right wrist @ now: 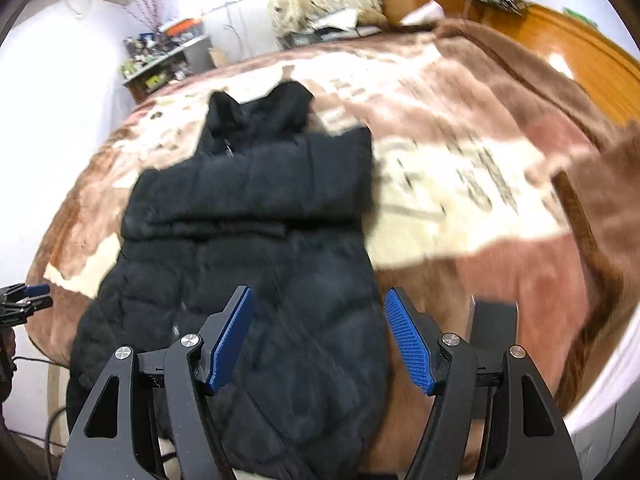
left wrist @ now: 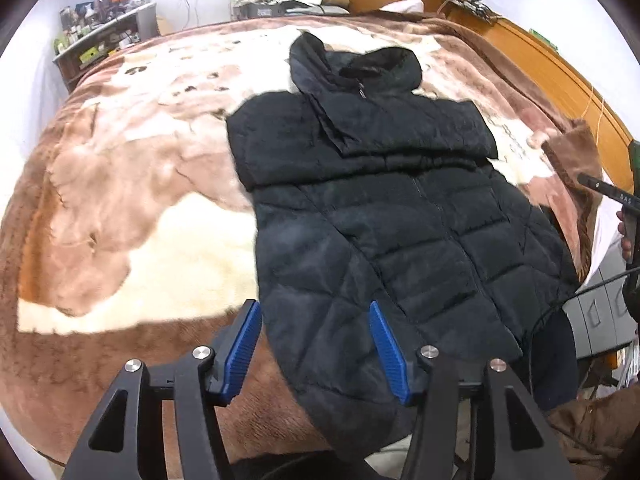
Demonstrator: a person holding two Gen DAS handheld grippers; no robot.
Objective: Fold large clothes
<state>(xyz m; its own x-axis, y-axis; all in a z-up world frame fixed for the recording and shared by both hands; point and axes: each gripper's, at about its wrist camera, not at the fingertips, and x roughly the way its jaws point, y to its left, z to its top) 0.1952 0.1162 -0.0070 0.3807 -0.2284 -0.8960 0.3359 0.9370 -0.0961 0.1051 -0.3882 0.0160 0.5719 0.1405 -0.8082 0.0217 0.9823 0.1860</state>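
While both grippers hang above the bed, each view tells its part

Left view:
- coat: black and puffy, flat on the blanket, hem at the near bed edge and hanging a bit over it
- sleeves: look folded across the chest, so the coat is narrower
- left gripper: let go, blue pads wide apart over the hem, nothing between them

Right view (blurry):
- coat: same place, hood at the far end
- right gripper: let go too, pads apart over the hem's right corner, holding nothing
- why, I think: spread to take the hem and fold it up toward the hood
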